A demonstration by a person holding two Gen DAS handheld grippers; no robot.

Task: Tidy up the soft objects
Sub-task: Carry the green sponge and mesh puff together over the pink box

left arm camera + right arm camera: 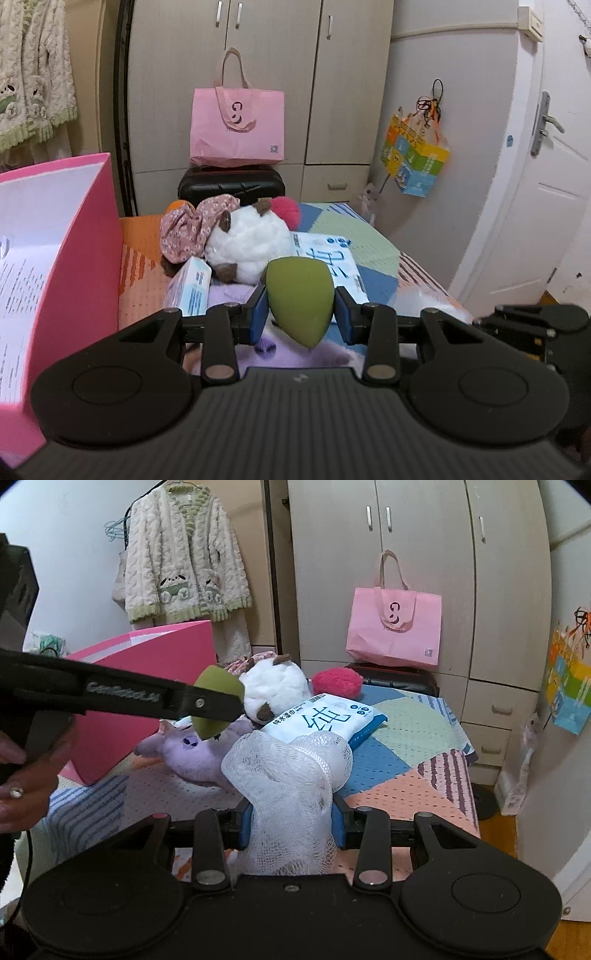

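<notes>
My left gripper (pixel 300 312) is shut on an olive-green teardrop sponge (pixel 300 297), held above the bed; the right wrist view shows the same sponge (pixel 218 686) in the left gripper (pixel 218 703), lifted beside the pink box (pixel 147 686). A white mesh bath puff (pixel 291 797) bulges up between the blue pads of my right gripper (pixel 291 825), which is shut on it. On the bed lie a purple plush (pixel 192 753), a white plush with brown ears (pixel 247 243), a floral scrunchie (pixel 192 229), a pink fluffy ball (pixel 336 681) and a wet-wipe pack (pixel 325 720).
The open pink box (pixel 74 240) stands at the bed's left edge. A small tissue pack (pixel 188 286) leans by the white plush. A black case (pixel 232 182) with a pink tote bag (pixel 238 125) sits before the wardrobe. A door (pixel 554 166) is on the right.
</notes>
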